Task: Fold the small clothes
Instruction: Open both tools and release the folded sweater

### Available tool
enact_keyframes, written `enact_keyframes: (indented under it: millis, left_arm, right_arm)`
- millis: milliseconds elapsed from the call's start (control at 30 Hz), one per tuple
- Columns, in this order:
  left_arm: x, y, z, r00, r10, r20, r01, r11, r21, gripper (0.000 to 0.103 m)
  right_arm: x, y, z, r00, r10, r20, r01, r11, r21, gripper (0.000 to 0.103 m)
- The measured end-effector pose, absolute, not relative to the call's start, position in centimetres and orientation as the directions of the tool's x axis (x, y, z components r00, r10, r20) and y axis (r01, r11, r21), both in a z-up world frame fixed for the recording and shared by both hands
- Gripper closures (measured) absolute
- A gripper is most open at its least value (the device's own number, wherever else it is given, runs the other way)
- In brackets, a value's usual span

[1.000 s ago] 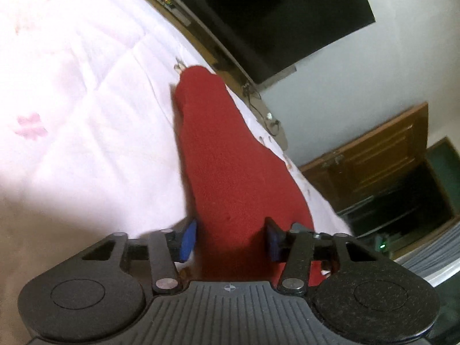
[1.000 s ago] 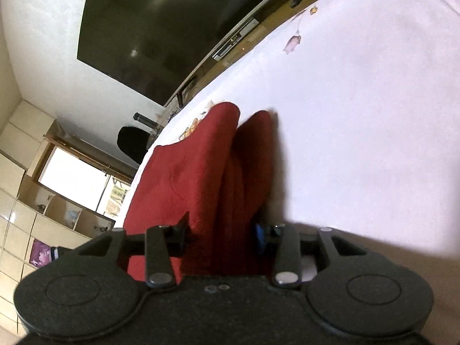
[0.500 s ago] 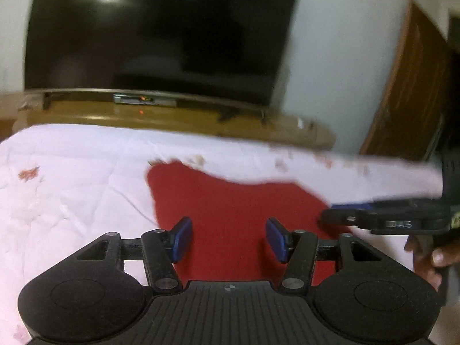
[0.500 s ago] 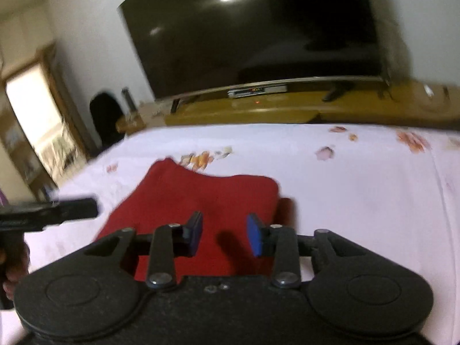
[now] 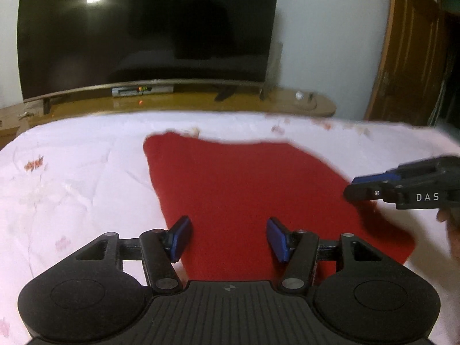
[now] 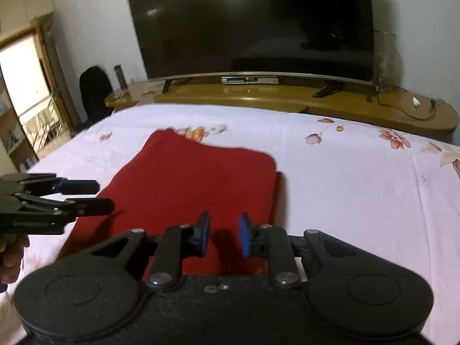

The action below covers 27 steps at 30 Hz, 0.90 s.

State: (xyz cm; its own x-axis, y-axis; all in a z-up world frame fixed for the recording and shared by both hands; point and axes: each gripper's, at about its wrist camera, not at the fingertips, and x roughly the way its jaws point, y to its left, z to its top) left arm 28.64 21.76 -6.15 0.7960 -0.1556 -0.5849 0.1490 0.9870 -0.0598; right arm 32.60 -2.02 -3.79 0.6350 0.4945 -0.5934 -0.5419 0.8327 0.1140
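Observation:
A red folded garment [image 5: 247, 189] lies flat on the white floral bedsheet [image 5: 72, 178]; it also shows in the right wrist view [image 6: 195, 184]. My left gripper [image 5: 228, 237] hovers open and empty above the garment's near edge. My right gripper [image 6: 224, 237] is open and empty above the garment's near right part. In the left wrist view the right gripper [image 5: 356, 188] enters from the right, over the garment's right side. In the right wrist view the left gripper [image 6: 97, 197] enters from the left, over the garment's left edge.
A large dark TV [image 5: 143, 34] stands on a low wooden cabinet [image 5: 201, 100] beyond the far edge of the bed. A wooden door [image 5: 414, 51] is at the right. A black chair [image 6: 95, 92] and shelves stand at the left.
Both grippers have let go of the red garment, opened and lifted back from it. The views swung from close over the cloth up to level. The garment now lies flat and folded.

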Motion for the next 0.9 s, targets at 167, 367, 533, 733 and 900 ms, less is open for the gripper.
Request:
enact_keyframes:
  millis: [167,367,533,733,900]
  left_arm:
    - [29.0,22.2,-6.5,0.793,-0.143,-0.593,0.114,0.99,-0.087,0.036]
    - [27.8,21.9,-6.2,0.795,-0.118,-0.595,0.092,0.993,-0.074,0.036]
    - [26.1,21.0,-5.4,0.8,-0.088,-0.594,0.07,0.996,-0.054,0.035]
    - [23.4,19.3,-4.2,0.817,-0.03,-0.576,0.023,1.0,-0.019,0.013]
    - [18.7,17.8,-2.4,0.834,-0.007,-0.552,0.0,1.0,-0.012,0.013]
  right_arm:
    - [34.4,-0.9,-6.3,0.632,0.396,-0.667,-0.473,0.878,0.073,0.081]
    - [34.1,-1.3,-5.8,0.635,0.412,-0.654,-0.458,0.882,0.11,0.075]
    - [31.7,-3.3,-4.9,0.652,0.436,-0.621,-0.452,0.88,0.143,0.052]
    - [29.2,-5.2,-4.2,0.665,0.454,-0.593,-0.445,0.879,0.174,0.045]
    - [25.6,-7.4,-2.9,0.681,0.446,-0.58,-0.439,0.883,0.163,0.04]
